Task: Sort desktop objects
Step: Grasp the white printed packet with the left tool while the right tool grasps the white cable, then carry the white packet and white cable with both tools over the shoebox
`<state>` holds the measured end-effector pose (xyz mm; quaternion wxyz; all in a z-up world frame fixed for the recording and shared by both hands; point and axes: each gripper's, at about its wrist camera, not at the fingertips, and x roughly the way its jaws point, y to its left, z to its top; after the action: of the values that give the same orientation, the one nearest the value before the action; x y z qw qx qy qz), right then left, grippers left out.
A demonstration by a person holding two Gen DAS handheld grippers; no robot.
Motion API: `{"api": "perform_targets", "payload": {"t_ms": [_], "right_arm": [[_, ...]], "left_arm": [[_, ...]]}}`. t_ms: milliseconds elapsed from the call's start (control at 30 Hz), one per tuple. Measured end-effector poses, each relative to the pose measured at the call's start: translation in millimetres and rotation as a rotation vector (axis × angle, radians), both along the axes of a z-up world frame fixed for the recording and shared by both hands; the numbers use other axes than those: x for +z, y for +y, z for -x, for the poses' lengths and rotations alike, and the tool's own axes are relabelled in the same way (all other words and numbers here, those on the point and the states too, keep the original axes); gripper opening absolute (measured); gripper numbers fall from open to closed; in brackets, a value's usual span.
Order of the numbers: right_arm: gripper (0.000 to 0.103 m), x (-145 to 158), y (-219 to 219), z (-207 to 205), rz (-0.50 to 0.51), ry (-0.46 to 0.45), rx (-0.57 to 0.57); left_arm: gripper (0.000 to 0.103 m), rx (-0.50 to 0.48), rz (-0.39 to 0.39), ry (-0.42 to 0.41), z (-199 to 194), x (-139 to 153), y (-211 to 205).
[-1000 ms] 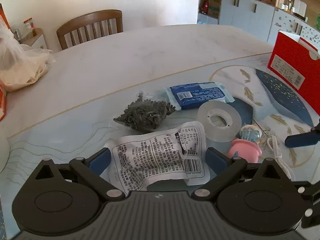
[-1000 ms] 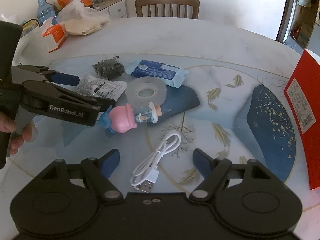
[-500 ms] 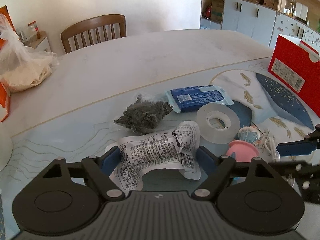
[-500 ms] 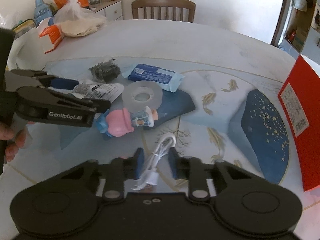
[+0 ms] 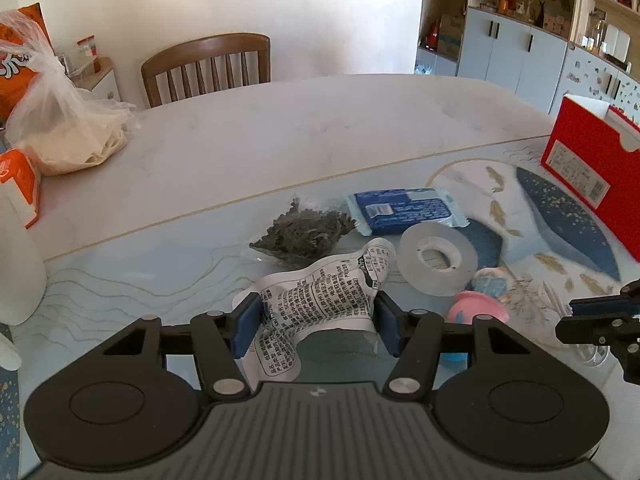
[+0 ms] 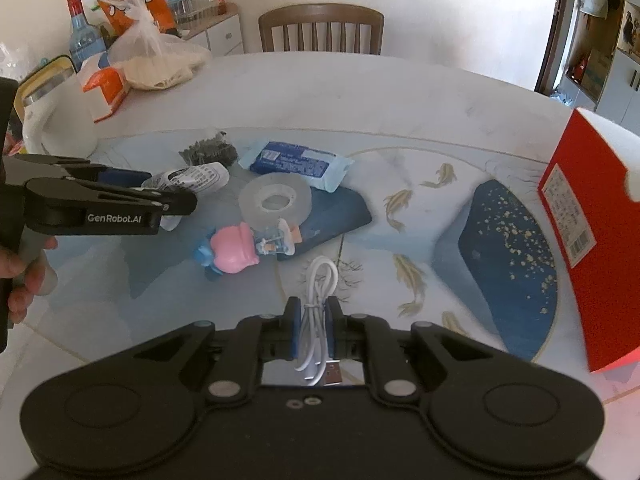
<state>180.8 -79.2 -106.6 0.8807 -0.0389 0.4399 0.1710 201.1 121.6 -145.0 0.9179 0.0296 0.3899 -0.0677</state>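
Two grippers are each pinching something on your table (image 5: 304, 128). Your left gripper (image 5: 316, 322) has its blue pads pressed against both sides of the white printed packet (image 5: 328, 288), which sits low in the centre of the left wrist view, crumpled and arched between the fingers, with its far end rising toward the tape. In the right wrist view that same gripper (image 6: 172, 196) reaches in from the left edge, held by your hand (image 6: 24, 280), with the packet (image 6: 192, 176) showing just beyond its tips. Your right gripper (image 6: 313, 326) is drawn nearly together on the coiled white USB cable (image 6: 318, 312) at the lower centre of its view; the loop of the cable sticks out ahead of the pads and the USB plug lies behind them, close to the camera. Above the cable in that frame, the pink and blue toy figure (image 6: 244, 246) lies on its side, touching the clear tape roll (image 6: 275, 200). Further up, the blue tissue pack (image 6: 300, 164) lies just beyond the tape, and the small bag of dark dried bits (image 6: 208, 150) sits to its left. A red box (image 6: 592, 240) stands at the right edge of the frame, well apart from both grippers. A wooden chair (image 6: 322, 28) stands at the top centre.
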Motion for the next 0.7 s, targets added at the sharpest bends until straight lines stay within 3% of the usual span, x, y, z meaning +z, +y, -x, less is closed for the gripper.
{"api": "perform_targets", "payload": {"t_ms": [700], "right_arm": [[0.012, 49.1, -40.8, 28.4, -0.052, -0.071, -0.027]], "left_arm": [[0.059, -0.080, 0.018, -0.031, 39.0, 62.7, -41.7]]}}
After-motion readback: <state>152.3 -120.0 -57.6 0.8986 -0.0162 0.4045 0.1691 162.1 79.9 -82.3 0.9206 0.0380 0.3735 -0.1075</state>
